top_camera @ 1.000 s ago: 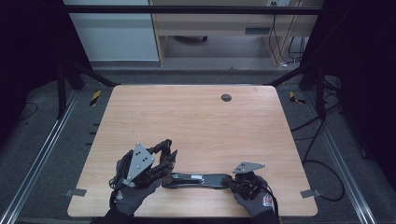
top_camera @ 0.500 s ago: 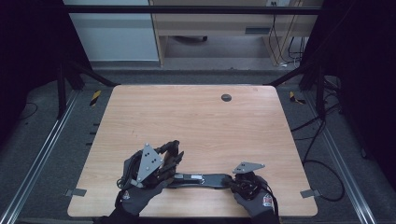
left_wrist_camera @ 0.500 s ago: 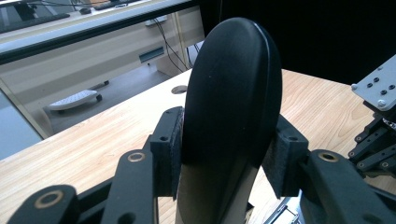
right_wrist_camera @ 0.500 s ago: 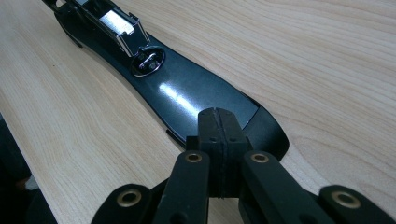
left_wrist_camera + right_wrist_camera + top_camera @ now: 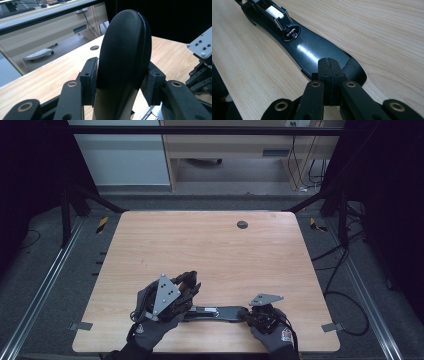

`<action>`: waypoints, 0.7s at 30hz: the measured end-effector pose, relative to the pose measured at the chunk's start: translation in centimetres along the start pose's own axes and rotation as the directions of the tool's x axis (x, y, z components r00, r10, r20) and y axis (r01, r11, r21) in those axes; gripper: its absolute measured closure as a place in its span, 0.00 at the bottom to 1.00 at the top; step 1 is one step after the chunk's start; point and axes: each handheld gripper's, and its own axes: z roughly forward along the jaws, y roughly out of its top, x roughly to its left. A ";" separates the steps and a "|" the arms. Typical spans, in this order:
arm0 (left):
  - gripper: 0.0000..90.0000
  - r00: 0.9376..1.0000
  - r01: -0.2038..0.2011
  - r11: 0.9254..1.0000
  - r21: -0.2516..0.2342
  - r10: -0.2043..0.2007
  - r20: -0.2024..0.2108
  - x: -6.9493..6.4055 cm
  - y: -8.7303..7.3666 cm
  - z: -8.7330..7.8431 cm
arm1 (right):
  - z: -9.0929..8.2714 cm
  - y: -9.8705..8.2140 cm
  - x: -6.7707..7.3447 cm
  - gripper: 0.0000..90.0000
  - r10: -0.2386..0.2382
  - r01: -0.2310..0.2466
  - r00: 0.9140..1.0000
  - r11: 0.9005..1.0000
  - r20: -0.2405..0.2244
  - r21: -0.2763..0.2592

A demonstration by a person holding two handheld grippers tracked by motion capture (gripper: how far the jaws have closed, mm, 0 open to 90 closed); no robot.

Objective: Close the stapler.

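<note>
Light wooden table (image 5: 215, 250): left hand-held gripper (image 5: 122, 82) squeezing long black shiny flat piece (image 5: 123, 52); right hand-held gripper (image 5: 329, 72) closed tight, pressing its end.

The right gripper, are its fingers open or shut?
Shut. In the right gripper view, the right gripper has its two black fingers pressed together with no gap, pressing down on the long glossy black flat object.
</note>
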 end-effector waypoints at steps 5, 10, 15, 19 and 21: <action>0.58 1.000 -0.006 1.000 0.005 0.006 0.003 -0.3 0.1 0.3 | 0.0 0.0 0.0 1.00 0.000 0.000 1.000 1.000 0.000 -0.001; 0.58 1.000 -0.020 1.000 0.007 0.020 0.007 -0.6 0.1 0.6 | 0.0 0.0 0.0 1.00 -0.004 0.004 1.000 1.000 -0.001 0.000; 0.58 1.000 -0.026 1.000 0.012 0.026 0.008 -0.8 0.1 0.8 | 0.0 0.0 0.0 1.00 -0.004 0.004 1.000 1.000 -0.002 -0.002; 0.57 1.000 -0.026 1.000 0.013 0.026 0.013 -1.0 0.1 1.0 | 0.0 0.0 -0.1 1.00 -0.006 0.006 1.000 1.000 -0.001 -0.002; 0.57 1.000 -0.027 1.000 0.014 0.027 0.013 -1.0 0.1 1.0 | 0.0 0.0 0.0 1.00 -0.003 0.003 1.000 1.000 -0.003 -0.003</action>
